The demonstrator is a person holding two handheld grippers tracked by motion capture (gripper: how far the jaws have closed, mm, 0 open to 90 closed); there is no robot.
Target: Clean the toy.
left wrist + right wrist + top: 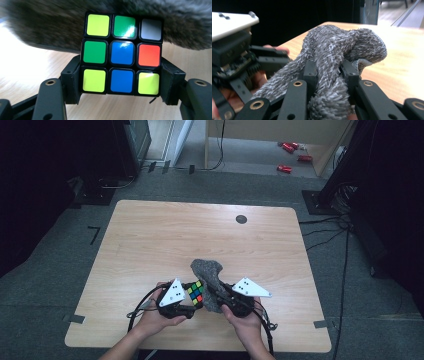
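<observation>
R tool [329, 72] at btm centre of its own view, jaws pinching a grey fuzzy cloth [342, 47] bunched between them. L tool [121, 82] clamped on a puzzle cube [121, 53], frame centre. In high view both sit low centre over the worktop [150, 235], cloth touching cube.

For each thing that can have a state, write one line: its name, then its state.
Puzzle cube: scrambled, clamped between the jaws.
Grey cloth: bunched, pinched between the jaws.
Left gripper: shut on the cube.
Right gripper: shut on the cloth.
</observation>
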